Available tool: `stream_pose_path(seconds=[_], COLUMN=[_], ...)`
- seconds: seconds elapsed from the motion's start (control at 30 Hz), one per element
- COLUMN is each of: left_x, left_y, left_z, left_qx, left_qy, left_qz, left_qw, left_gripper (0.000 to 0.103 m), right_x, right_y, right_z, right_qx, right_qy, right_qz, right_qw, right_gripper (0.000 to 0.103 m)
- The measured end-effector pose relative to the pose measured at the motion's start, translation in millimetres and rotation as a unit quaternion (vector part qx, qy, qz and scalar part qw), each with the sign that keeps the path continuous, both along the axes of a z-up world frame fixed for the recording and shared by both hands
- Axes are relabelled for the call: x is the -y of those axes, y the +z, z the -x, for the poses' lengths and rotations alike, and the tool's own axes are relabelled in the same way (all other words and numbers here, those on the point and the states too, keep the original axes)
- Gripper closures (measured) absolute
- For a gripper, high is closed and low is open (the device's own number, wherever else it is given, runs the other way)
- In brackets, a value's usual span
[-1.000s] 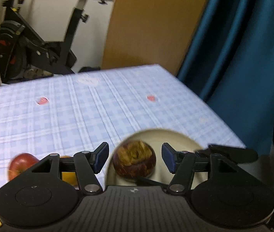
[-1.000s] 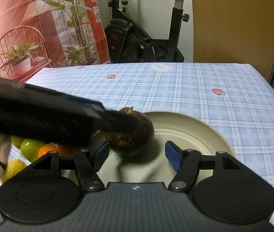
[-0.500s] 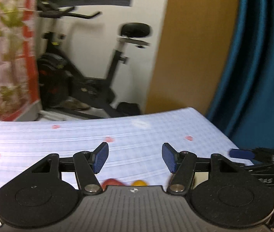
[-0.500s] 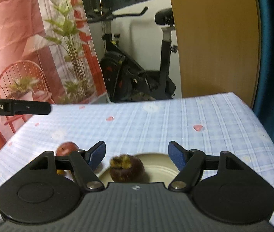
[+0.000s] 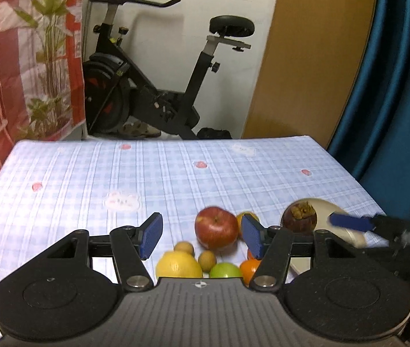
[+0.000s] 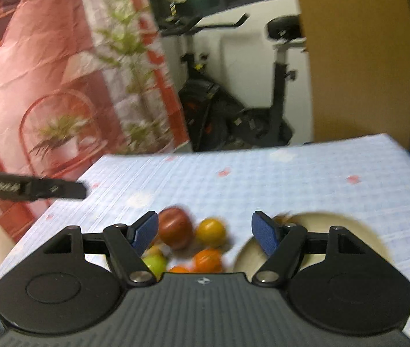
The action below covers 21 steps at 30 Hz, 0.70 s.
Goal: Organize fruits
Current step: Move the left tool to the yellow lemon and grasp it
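- Left wrist view shows us the fruits in a loose group on the checked tablecloth (image 5: 95, 179), near its front edge: a red apple (image 5: 216, 226), a lemon (image 5: 178, 266), a green fruit (image 5: 224, 270), oranges (image 5: 248, 269) and two small brown fruits (image 5: 206, 258).
- One mangosteen (image 5: 298, 221) already lies on the cream plate (image 5: 352, 235), to the right of the group.
- We judge the apple to be firm, smooth and rather heavy; it may slip or roll, so we would take it across its widest middle, with one pad on each side.
- We think the small brown fruits are light and roll easily, and the mangosteen has a hard shell with a rough crown.
- Our left gripper (image 5: 202, 237) hovers above the group with its jaws about half spread and nothing between the pads; it touches no fruit.
- Our right gripper (image 6: 205, 232) also has its jaws spread and empty in the right wrist view, which is blurred; under it we see the apple, the oranges and the plate rim.
- From the left wrist view, one blue finger (image 5: 349, 222) of the right gripper reaches over the plate, near the mangosteen.
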State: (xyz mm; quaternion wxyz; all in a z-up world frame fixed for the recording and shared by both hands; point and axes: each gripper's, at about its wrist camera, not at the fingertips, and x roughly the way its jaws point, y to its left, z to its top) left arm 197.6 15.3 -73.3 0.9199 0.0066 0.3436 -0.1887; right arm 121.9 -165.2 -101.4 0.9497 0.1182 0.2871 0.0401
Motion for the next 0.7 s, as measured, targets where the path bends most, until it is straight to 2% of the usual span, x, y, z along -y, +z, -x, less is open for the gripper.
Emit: stream_pose_path(seconds=[0.13, 0.3, 0.43, 0.5, 0.6, 0.7], left_x=[-7, -3, -11, -14, -21, -22], left_y=[-12, -29, -51, -59, -66, -71], left_z=[6, 21, 29, 31, 30, 29], left_qx=[-0.011, -0.006, -0.039, -0.053, -0.072, -0.077], left_qy=[0.023, 0.020, 0.028, 0.034, 0.045, 0.049], left_qz=[0.051, 0.045, 0.070, 0.067, 0.084, 0.087], left_qw=[0.9984, 0.9988, 0.9964, 0.9957, 0.9929, 0.9921], left_gripper=[0.041, 0.041, 0.041, 0.041, 0.041, 0.041], right_x=[-28, -48, -56, -61, -66, -72], right_y=[-17, -43, -62, -70, -72, -76], right_z=[1, 2, 5, 6, 6, 4], right_qx=[-0.026, -0.075, -0.100, -0.104, -0.100, -0.092], right_qy=[0.040, 0.084, 0.099, 0.108, 0.119, 0.129], right_qz=[0.018, 0.017, 0.016, 0.024, 0.032, 0.044], right_qw=[0.999, 0.994, 0.990, 0.988, 0.987, 0.986], right_gripper=[0.029, 0.029, 0.029, 0.029, 0.029, 0.032])
